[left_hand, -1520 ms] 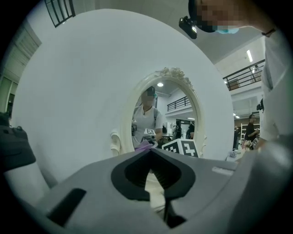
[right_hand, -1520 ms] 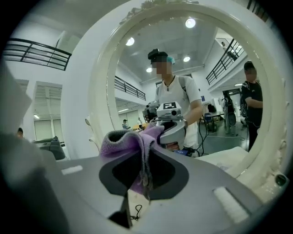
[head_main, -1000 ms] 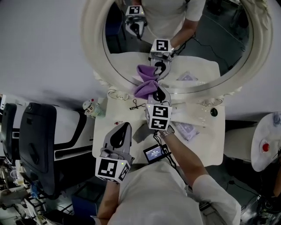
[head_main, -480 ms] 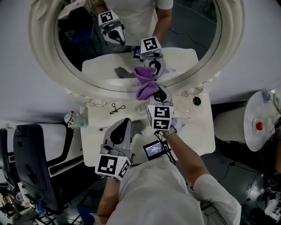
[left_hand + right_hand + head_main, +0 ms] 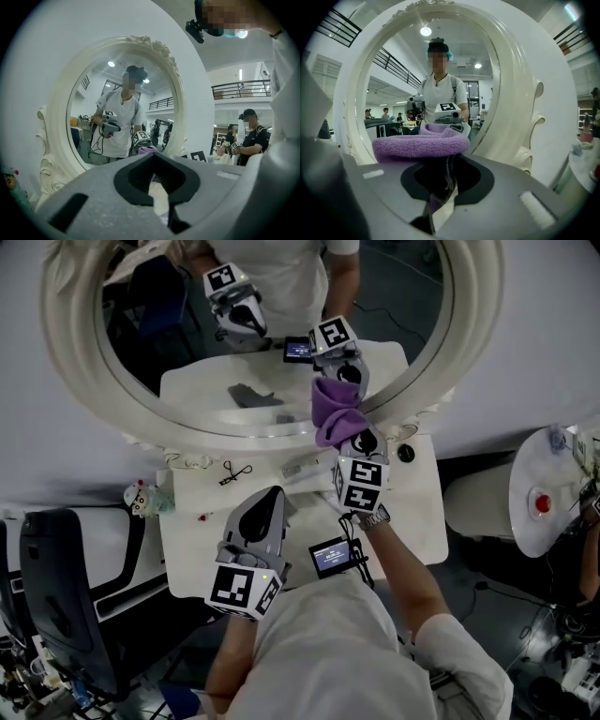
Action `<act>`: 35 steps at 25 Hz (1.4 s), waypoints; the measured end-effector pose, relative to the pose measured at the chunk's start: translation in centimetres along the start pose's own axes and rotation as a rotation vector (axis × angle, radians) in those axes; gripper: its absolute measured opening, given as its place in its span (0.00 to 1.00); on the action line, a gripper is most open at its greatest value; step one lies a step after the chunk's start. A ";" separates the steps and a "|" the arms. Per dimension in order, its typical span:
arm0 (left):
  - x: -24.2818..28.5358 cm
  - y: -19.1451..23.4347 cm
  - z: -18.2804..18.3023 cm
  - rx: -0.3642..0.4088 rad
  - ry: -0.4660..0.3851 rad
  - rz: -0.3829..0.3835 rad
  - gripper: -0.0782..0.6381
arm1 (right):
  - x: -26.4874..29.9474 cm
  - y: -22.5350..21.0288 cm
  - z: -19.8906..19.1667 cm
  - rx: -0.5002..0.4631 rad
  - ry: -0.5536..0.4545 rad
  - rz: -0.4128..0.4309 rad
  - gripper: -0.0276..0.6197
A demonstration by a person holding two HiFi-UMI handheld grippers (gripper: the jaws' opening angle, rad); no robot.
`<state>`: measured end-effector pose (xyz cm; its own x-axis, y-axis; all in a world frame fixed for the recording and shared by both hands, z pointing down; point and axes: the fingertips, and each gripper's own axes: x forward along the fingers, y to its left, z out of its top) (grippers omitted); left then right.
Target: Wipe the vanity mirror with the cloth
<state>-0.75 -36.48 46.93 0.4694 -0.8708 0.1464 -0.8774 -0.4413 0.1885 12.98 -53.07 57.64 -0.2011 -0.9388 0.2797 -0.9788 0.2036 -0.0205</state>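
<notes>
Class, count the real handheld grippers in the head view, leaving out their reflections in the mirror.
2. The left gripper, shut and empty, hangs over the table; the right gripper holds the purple cloth at the bottom of the mirror. None seems hidden.

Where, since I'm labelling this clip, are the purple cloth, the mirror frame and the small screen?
purple cloth (image 5: 419,146): right gripper view, middle of its folded front edge.
mirror frame (image 5: 73,334): head view, left side of the white rim.
small screen (image 5: 335,557): head view, its lit face.
</notes>
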 end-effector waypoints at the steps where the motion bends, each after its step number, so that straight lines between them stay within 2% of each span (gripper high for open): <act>1: 0.0 -0.1 0.0 -0.002 -0.004 -0.003 0.11 | -0.1 -0.6 0.0 0.001 0.001 -0.016 0.14; 7: -0.7 -0.4 -0.1 -0.022 -0.013 0.001 0.11 | -0.9 -2.0 0.7 0.024 -0.010 -0.058 0.13; 11: -1.9 0.3 -0.3 -0.032 -0.023 0.029 0.11 | -1.7 -0.3 0.7 0.095 -0.019 0.018 0.12; 19: -4.7 2.1 -0.7 -0.036 -0.022 0.095 0.11 | -2.6 11.0 1.5 0.062 -0.052 0.245 0.12; 23: -6.6 3.8 -1.0 -0.042 -0.030 0.178 0.11 | -2.1 16.6 1.3 0.047 -0.052 0.358 0.12; 26: -9.0 5.7 -1.0 -0.045 -0.032 0.247 0.11 | -1.2 20.5 0.8 0.031 -0.039 0.410 0.12; 29: -11.2 7.4 -1.3 -0.050 -0.024 0.323 0.11 | 0.3 23.1 -0.8 -0.002 0.005 0.424 0.12; 31: -12.4 8.2 -1.4 -0.049 -0.017 0.371 0.11 | 1.1 23.9 -2.1 -0.036 0.032 0.404 0.12; 35: -13.6 9.0 -1.6 -0.052 -0.016 0.409 0.11 | 1.4 23.7 -2.6 -0.099 -0.004 0.356 0.12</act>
<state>-14.88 -28.31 48.17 0.0807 -0.9756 0.2040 -0.9849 -0.0466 0.1668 -10.37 -48.85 60.07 -0.5288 -0.8052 0.2683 -0.8392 0.5434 -0.0232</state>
